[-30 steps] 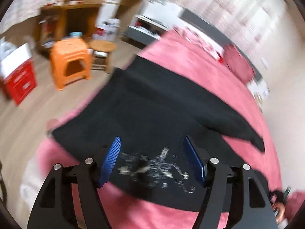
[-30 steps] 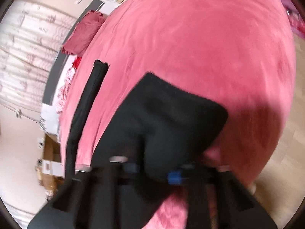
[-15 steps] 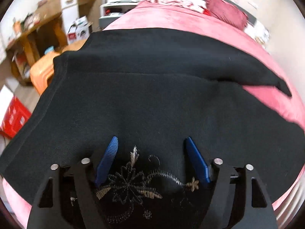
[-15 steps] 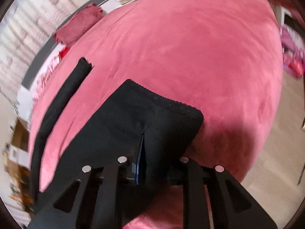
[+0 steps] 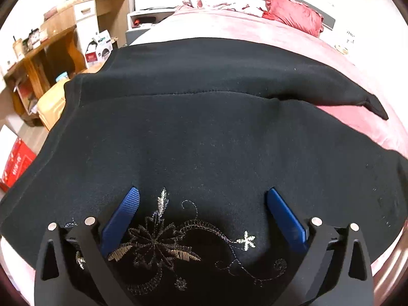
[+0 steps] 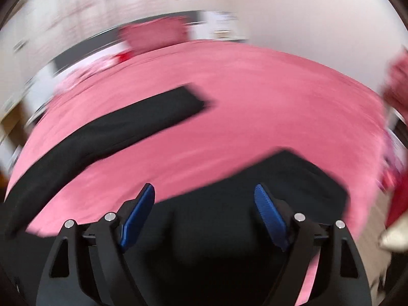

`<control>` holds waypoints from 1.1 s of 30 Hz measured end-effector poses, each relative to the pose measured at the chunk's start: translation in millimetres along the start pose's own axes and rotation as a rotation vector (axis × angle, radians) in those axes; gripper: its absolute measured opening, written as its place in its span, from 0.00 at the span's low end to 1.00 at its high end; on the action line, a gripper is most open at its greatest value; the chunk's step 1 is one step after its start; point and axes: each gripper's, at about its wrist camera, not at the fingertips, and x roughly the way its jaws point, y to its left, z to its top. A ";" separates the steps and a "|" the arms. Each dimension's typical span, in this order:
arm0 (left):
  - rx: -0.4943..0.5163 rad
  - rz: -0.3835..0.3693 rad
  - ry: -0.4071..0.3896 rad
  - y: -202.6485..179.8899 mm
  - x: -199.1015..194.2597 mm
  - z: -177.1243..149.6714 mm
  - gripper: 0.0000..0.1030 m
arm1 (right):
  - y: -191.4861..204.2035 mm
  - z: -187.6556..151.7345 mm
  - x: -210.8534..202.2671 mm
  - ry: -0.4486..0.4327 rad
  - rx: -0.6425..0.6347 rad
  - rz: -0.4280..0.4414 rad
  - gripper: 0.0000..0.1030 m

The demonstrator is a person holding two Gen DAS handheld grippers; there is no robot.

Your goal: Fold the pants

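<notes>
A: Bedroom, pink bed (image 5: 255, 32) fills both views. Pants?

B: Black pants (image 5: 204, 137) spread flat across the bed, waist end hanging toward the left edge. Embroidered flower (image 5: 155, 244) sits right under the left tool (image 5: 202, 199).

A: Left tool state?

B: Jaws have just been opening, now wide apart, blue pads (image 5: 127, 206) clear of the cloth on both sides. Fabric lies between them, not pinched.

A: Right tool (image 6: 204, 196)?

B: Blurry view, but jaws have just been opening too. Pads spread, one pant leg end (image 6: 293, 178) below and between them, not clamped. Other leg (image 6: 122, 122) lies apart, further up the bed with pink showing between.

A: Clutter?

B: Red pillow (image 5: 293, 15) at the headboard, white nightstand (image 5: 142, 20) beside the bed, wooden shelf unit (image 5: 51, 51) left, orange stool (image 5: 51, 102) partly hidden behind the pants, red box (image 5: 15, 165) on the floor. None of it on the pants.
</notes>
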 end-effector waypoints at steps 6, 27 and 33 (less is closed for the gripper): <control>-0.099 -0.087 -0.010 10.5 -11.3 12.5 0.96 | 83.2 -11.9 42.2 0.078 -0.151 0.134 0.80; -0.412 0.049 -0.065 140.7 67.8 197.8 0.96 | 118.0 -18.0 101.1 0.135 -0.227 0.126 0.87; -0.616 0.090 -0.054 199.0 105.2 229.2 0.96 | 119.6 -16.7 103.4 0.138 -0.229 0.128 0.88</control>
